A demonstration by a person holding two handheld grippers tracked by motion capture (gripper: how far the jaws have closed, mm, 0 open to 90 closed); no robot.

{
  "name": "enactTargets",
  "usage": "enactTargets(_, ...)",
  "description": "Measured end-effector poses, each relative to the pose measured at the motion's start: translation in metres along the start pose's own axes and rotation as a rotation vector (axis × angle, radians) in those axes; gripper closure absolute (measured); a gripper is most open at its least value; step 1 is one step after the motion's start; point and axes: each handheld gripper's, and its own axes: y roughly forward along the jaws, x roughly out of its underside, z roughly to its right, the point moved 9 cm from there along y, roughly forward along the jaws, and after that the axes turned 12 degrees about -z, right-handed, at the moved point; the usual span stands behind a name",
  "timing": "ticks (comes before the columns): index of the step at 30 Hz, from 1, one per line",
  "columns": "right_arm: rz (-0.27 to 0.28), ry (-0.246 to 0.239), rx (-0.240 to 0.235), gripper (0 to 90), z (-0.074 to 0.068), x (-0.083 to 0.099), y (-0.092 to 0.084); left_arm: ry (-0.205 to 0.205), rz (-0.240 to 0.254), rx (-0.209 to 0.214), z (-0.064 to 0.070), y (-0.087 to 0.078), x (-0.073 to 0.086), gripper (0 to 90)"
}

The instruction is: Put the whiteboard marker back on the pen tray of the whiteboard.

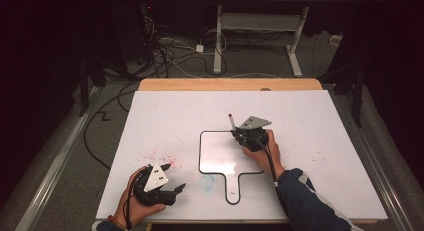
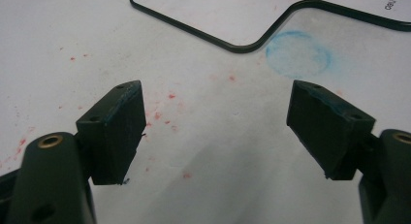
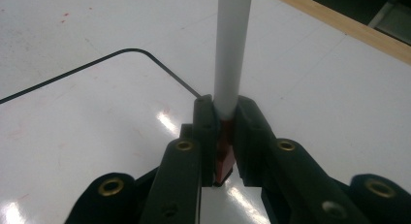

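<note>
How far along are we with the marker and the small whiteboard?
Done: the right gripper is shut on the marker, gripping it near its red end. In hand: it holds the marker over the paddle-shaped whiteboard, near its upper right corner. The board looks blank, so any writing is left. The left gripper is open above the table, near a blue smudge.

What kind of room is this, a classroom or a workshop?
Probably a lab or recording workspace: a white-topped table, loose cables on the floor, and a person using a hand-held right gripper that clamps a marker over a small whiteboard.
</note>
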Motion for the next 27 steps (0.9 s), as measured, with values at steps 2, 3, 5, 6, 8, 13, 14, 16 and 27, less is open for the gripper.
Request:
enactTargets(2, 0.003, -0.014, -0.015, 81.6, -0.010, -0.006, 0.004, 0.000, 0.000, 0.002, 0.000, 0.000, 0.000, 20.8)
enactTargets(3, 0.002, -0.024, -0.027, 81.6, -0.013, -0.009, 0.006, 0.000, 0.000, 0.003, 0.000, 0.000, 0.000, 20.8)
enactTargets(5, -0.003, -0.048, -0.043, 81.5, -0.025, -0.018, 0.012, 0.001, 0.001, 0.004, 0.000, 0.001, 0.000, 20.7)
enactTargets(6, -0.004, -0.060, -0.051, 81.6, -0.032, -0.023, 0.015, 0.002, 0.001, 0.005, 0.000, 0.001, -0.001, 20.8)
enactTargets(8, -0.011, -0.085, -0.060, 81.6, -0.042, -0.031, 0.021, 0.003, 0.003, 0.007, 0.000, 0.001, -0.001, 20.8)
enactTargets(13, -0.026, -0.091, -0.052, 81.5, -0.043, -0.038, 0.029, 0.002, 0.007, 0.009, -0.001, 0.000, 0.000, 20.8)
enactTargets(14, -0.038, -0.083, -0.043, 81.6, -0.040, -0.036, 0.029, 0.001, 0.008, 0.010, -0.001, 0.000, 0.000, 20.7)
enactTargets(16, -0.054, -0.057, -0.036, 81.6, -0.031, -0.031, 0.026, 0.002, 0.008, 0.010, -0.001, -0.001, 0.000, 20.8)
enactTargets(27, -0.091, 0.049, 0.024, 81.6, 0.041, 0.010, 0.001, 0.009, -0.001, 0.007, 0.000, 0.002, -0.002, 20.8)
